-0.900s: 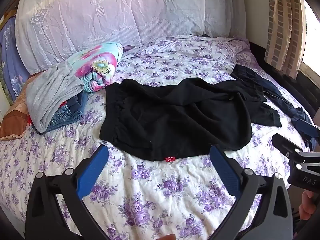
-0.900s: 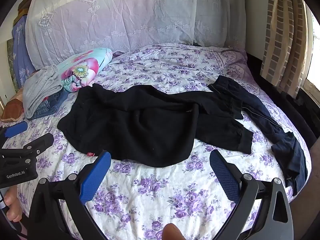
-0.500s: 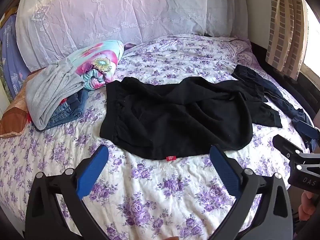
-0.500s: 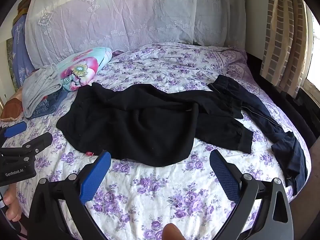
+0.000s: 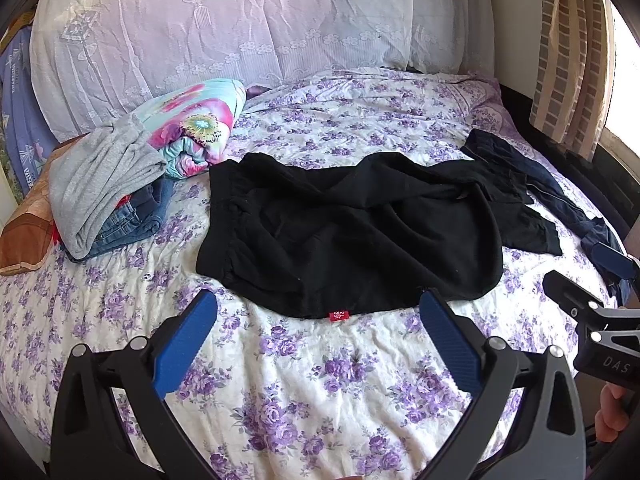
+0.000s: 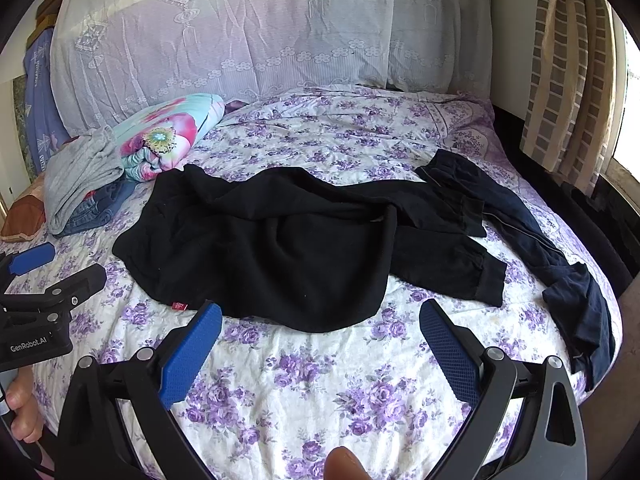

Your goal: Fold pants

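Observation:
Black pants (image 5: 344, 232) lie crumpled across the middle of the floral bed, waistband to the left, legs trailing right; a red tag (image 5: 338, 315) shows at their near edge. They also show in the right wrist view (image 6: 280, 248). My left gripper (image 5: 318, 320) is open and empty, just short of the pants' near edge. My right gripper (image 6: 320, 330) is open and empty, near the pants' front fold. Each gripper shows at the edge of the other's view: the right gripper (image 5: 592, 292) and the left gripper (image 6: 52, 276).
Dark navy pants (image 6: 540, 248) lie along the bed's right edge. A stack of folded grey cloth and jeans (image 5: 104, 192) sits at the left beside a floral rolled blanket (image 5: 196, 128). Large pillows (image 5: 240, 32) stand behind. A curtain (image 5: 568, 52) hangs at the right.
Both grippers have edged slightly forward toward the pants. The pants have not moved and both grippers stay open.

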The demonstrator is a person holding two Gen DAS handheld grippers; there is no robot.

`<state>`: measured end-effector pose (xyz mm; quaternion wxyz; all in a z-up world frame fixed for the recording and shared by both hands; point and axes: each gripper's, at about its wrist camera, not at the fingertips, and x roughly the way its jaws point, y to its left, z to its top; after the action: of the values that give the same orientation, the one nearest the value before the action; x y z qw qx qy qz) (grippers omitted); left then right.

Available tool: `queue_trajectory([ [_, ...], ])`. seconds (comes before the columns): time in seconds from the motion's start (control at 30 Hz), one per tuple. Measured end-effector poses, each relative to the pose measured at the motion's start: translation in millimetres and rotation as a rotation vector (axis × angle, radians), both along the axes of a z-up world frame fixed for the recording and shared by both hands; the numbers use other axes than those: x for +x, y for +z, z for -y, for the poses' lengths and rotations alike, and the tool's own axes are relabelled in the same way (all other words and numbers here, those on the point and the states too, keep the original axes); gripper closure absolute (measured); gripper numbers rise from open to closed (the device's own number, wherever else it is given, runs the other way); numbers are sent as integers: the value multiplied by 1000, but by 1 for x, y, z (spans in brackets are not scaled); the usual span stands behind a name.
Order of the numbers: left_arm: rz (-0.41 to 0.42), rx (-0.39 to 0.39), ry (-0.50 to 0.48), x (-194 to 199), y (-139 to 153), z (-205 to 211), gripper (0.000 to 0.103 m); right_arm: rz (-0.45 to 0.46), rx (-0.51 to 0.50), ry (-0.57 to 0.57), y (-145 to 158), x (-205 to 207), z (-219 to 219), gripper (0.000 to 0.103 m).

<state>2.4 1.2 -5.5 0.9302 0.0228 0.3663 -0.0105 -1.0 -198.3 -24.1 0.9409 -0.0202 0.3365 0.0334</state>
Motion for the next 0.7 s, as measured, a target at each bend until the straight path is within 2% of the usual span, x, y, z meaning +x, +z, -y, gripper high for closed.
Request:
queue_trajectory([
  [0.7, 0, 0, 1, 0, 0, 2, 4, 1, -2, 1, -1, 0, 1, 3],
])
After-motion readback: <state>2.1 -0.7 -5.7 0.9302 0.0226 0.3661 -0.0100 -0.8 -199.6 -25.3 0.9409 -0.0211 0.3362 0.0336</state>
